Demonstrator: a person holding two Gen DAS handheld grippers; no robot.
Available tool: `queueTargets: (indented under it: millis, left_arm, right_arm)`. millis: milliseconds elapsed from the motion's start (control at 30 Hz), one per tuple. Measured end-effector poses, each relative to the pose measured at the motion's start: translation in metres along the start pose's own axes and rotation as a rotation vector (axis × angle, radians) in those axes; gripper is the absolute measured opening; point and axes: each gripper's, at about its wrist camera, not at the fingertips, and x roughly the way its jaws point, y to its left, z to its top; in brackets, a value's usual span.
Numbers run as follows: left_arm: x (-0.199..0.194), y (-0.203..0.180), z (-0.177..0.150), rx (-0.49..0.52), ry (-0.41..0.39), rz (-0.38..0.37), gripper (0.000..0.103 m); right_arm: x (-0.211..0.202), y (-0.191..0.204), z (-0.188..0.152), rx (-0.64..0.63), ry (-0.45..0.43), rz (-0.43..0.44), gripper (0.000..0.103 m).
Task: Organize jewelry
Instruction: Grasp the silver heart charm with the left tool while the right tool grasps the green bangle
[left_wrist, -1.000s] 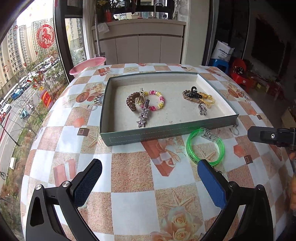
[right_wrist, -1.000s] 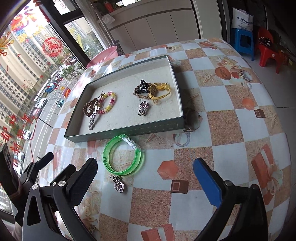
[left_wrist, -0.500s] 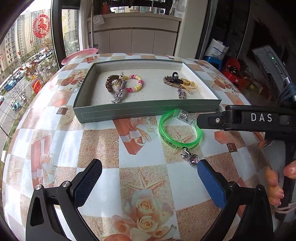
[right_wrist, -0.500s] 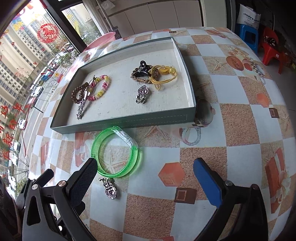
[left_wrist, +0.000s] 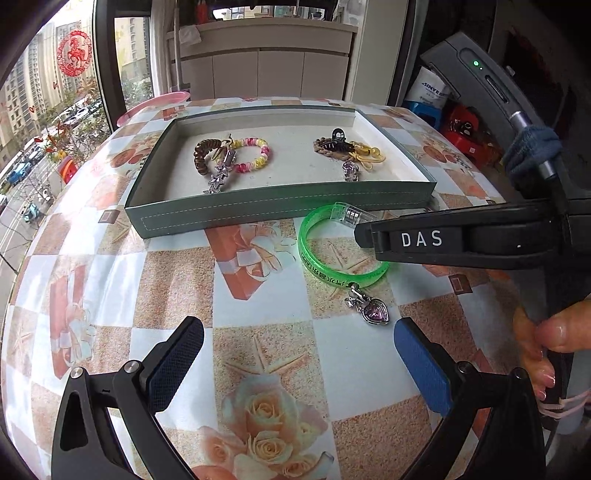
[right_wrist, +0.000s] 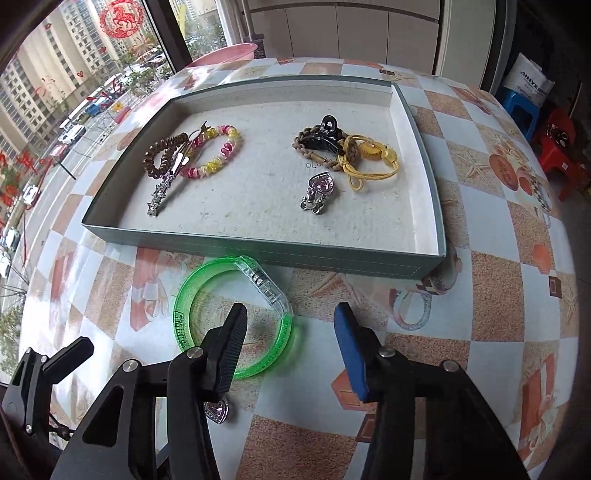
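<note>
A green bangle (left_wrist: 334, 266) (right_wrist: 236, 317) lies on the tablecloth in front of a grey-green tray (left_wrist: 258, 214) (right_wrist: 280, 251). A heart charm (left_wrist: 373, 312) (right_wrist: 218, 410) lies beside the bangle. The tray holds a brown coil band (right_wrist: 162, 155), a pink-yellow bead bracelet (right_wrist: 218, 155), a star clip (right_wrist: 162, 192), a black claw clip (right_wrist: 325, 138), a yellow cord (right_wrist: 369, 158) and a heart charm (right_wrist: 319, 192). My right gripper (right_wrist: 291, 343) is open, its jaws astride the bangle's right rim, low over it. My left gripper (left_wrist: 299, 369) is open and empty, nearer than the bangle.
The round table has a checked floral cloth (left_wrist: 110, 295). A pink basin (right_wrist: 229, 51) stands at the far edge by the window. Red and blue stools (right_wrist: 554, 136) stand on the floor to the right. The right gripper's body crosses the left wrist view (left_wrist: 461, 240).
My right gripper has moved forward and down onto the green bangle and its jaws have narrowed. My left gripper has drawn back a little; the bangle has not moved.
</note>
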Motion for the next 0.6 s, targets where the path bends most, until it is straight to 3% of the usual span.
queueTargets:
  millis: [67, 200, 367, 467, 533, 600]
  left_arm:
    - [0.004, -0.003, 0.001, 0.002, 0.007, 0.001, 0.103]
    - [0.011, -0.008, 0.003, 0.009, 0.018, 0.012, 0.103]
    - [0.019, -0.015, 0.007, 0.029, 0.024, 0.036, 0.103]
    - [0.023, -0.019, 0.011, 0.035, 0.032, 0.033, 0.096]
    - [0.024, -0.022, 0.011, 0.049, 0.036, 0.036, 0.084]
    - [0.024, -0.023, 0.011, 0.058, 0.032, 0.029, 0.081]
  right_arm:
    - [0.000, 0.003, 0.000, -0.029, -0.003, -0.034, 0.030]
    - [-0.001, -0.001, -0.002, -0.039, -0.007, -0.065, 0.012]
    - [-0.003, -0.014, -0.003, -0.005, -0.006, -0.048, 0.011]
    - [-0.003, -0.016, -0.004, -0.001, -0.006, -0.042, 0.010]
    - [-0.004, -0.016, -0.004, -0.003, -0.005, -0.040, 0.010]
    - [-0.003, -0.016, -0.003, -0.001, -0.005, -0.037, 0.010]
